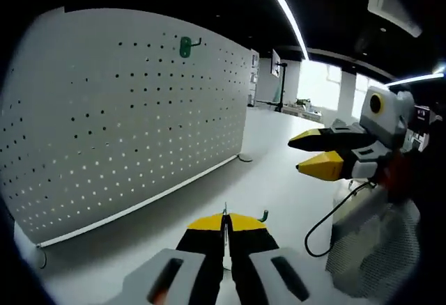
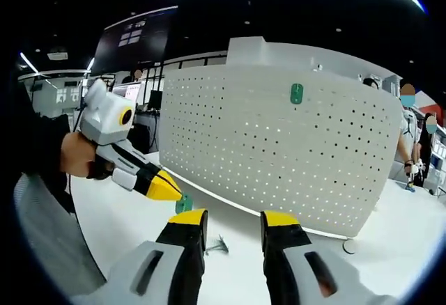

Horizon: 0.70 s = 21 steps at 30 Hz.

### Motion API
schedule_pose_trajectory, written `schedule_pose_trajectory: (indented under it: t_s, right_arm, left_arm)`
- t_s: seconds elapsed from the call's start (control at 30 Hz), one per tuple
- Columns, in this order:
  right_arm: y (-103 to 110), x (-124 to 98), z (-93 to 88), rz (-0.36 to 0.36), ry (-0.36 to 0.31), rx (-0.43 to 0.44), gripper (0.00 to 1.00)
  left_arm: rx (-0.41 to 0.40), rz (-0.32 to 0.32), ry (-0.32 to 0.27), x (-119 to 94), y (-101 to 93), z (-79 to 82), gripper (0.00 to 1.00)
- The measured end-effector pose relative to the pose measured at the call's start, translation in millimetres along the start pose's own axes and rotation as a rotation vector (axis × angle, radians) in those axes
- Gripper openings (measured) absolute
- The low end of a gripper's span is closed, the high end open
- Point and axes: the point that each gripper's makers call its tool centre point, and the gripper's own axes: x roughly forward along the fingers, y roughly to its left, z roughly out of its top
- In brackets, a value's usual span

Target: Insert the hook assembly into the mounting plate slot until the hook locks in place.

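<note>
A white pegboard mounting plate point(image 1: 125, 124) point(image 2: 279, 145) stands upright on the white table. One green hook piece point(image 1: 185, 46) point(image 2: 297, 94) sits high on its face. My left gripper point(image 1: 224, 223) is shut, with a second green hook point(image 1: 263, 216) point(image 2: 183, 204) sticking out at its yellow tips. In the right gripper view this left gripper point(image 2: 164, 186) comes in from the left, a short way in front of the board's lower edge. My right gripper point(image 2: 233, 220) point(image 1: 301, 153) is open with nothing between its fingers.
A small dark metal piece point(image 2: 217, 246) lies on the table point(image 2: 230, 277) in front of the board. A black cable point(image 1: 320, 228) hangs below the right gripper. People point(image 2: 408, 138) stand beyond the board's right end. A round foot point(image 2: 348, 246) sits at the board's corner.
</note>
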Motion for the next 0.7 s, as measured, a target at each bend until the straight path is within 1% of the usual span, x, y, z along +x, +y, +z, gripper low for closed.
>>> schedule_pose_trajectory:
  t_s: [0.1, 0.23, 0.37, 0.7]
  right_arm:
    - [10.8, 1.6, 0.5, 0.031, 0.003, -0.005, 0.26]
    - [21.8, 2.6, 2.0, 0.059, 0.001, -0.046, 0.24]
    - [25.6, 2.9, 1.5, 0.078, 0.005, -0.046, 0.23]
    - [35.6, 3.2, 1.4, 0.116, 0.005, -0.054, 0.17]
  left_arm:
    - [-0.039, -0.004, -0.023, -2.9, -2.7, 3.8, 0.01]
    - [-0.068, -0.003, -0.038, -4.0, -5.0, 6.0, 0.01]
    - [-0.127, -0.019, -0.061, -3.6, -10.1, 9.9, 0.01]
    - [-0.179, -0.061, -0.088, -1.3, -28.2, 18.2, 0.01]
